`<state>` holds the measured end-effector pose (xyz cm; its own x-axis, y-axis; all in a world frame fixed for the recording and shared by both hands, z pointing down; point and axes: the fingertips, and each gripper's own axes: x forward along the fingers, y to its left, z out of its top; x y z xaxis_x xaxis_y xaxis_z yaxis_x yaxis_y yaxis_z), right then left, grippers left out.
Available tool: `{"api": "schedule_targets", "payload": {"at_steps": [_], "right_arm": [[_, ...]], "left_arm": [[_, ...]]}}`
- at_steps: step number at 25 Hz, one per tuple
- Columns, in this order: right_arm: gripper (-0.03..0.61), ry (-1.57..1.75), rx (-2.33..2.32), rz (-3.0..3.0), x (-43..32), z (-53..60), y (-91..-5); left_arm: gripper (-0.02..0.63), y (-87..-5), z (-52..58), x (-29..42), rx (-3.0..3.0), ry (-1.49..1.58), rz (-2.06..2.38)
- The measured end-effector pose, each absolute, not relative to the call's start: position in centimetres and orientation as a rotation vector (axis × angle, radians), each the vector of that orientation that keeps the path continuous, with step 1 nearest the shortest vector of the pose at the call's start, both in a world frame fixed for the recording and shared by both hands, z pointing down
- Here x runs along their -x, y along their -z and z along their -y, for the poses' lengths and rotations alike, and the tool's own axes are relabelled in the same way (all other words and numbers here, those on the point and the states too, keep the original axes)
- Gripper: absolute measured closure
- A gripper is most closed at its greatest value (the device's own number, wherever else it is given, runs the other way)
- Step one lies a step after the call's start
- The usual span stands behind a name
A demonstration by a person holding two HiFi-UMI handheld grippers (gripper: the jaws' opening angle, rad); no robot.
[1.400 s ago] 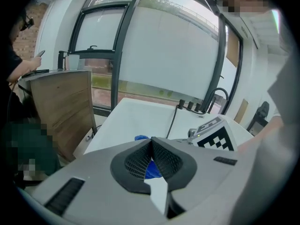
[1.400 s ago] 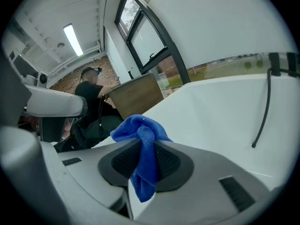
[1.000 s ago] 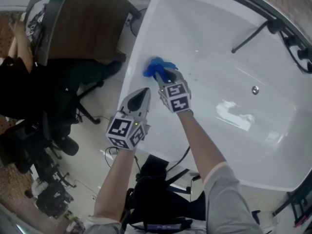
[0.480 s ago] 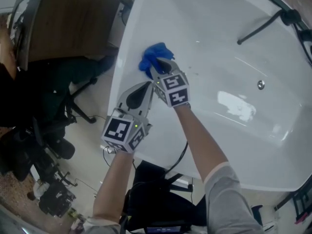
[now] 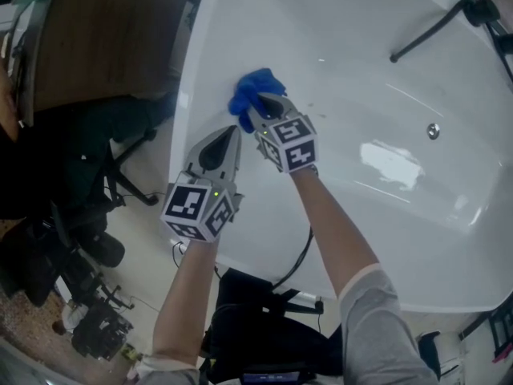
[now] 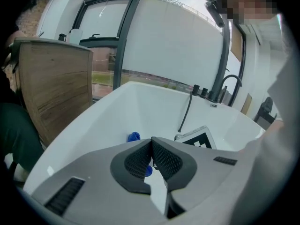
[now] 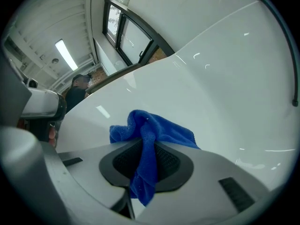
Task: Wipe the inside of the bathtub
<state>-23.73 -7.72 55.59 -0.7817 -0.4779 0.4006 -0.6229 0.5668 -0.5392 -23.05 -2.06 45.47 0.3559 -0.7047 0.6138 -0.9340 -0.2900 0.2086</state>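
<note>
While the right tongs (image 5: pixel 255 109) are clenched on a blue cloth (image 5: pixel 253 87), the left tongs (image 5: pixel 230 137) are clenched on nothing, their ribbed pads (image 6: pixel 136 161) meeting at the tips with only a thin slit lower down. In the right gripper view the cloth runs up between the two dark pads. A tail of it hangs below them and the bunched bulk spills out past the tips onto the white tub (image 5: pixel 361 62). From the head view that bunch sits against the tub's sloping inner wall, just inside the rim (image 5: pixel 191 79) on the left side, well apart from the drain (image 5: pixel 433 131) on the tub floor. The left tongs hover just beside the right ones, to their left and a little nearer the person, tips pointing toward the cloth from over the rim; whether they touch the tub cannot be told. In the left gripper view a bit of the cloth shows beyond the closed tips, and the right tongs' marker cube (image 6: pixel 199 138) sits just to the right. A dark hose (image 5: pixel 429 29) lies down the far wall of the tub. A wooden cabinet (image 5: pixel 96 38) stands beside the tub on the left, and a black tap (image 6: pixel 226 86) rises at the tub's far edge
</note>
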Motion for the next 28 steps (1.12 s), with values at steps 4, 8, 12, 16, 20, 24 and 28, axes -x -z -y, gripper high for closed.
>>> {"api": "schedule_targets", "payload": {"at_steps": [4, 8, 12, 16, 20, 24, 28], "right_arm": [[0.511, -1.059, -0.940, 2.575, 23.2, 7.6, -58.0], [0.511, -1.088, -0.964, 2.535, 21.9, 7.6, -61.3], [0.511, -1.114, -0.999, 2.481, 20.3, 7.8, -65.2], [0.510, -1.169, -1.041, 2.468, 19.6, 8.3, -67.7], [0.511, -1.226, -1.102, 2.412, 17.9, 9.0, -71.3], [0.511, -1.245, -1.149, 2.358, 16.6, 9.2, -74.2], [0.511, -1.271, -1.170, 2.312, 15.8, 8.7, -76.6]], "left_arm": [[0.615, -47.6, 2.4, 22.8, -2.069, -0.577, 1.386], [0.615, -49.8, 2.5, 21.9, -2.077, -0.578, 1.349], [0.615, -52.4, 2.9, 20.7, -2.091, -0.594, 1.319], [0.615, -54.9, 3.3, 19.7, -2.105, -0.617, 1.287], [0.615, -57.7, 4.0, 18.0, -2.100, -0.627, 1.263], [0.615, -60.3, 4.5, 16.7, -2.099, -0.664, 1.223], [0.615, -62.2, 4.7, 16.0, -2.093, -0.684, 1.214]]}}
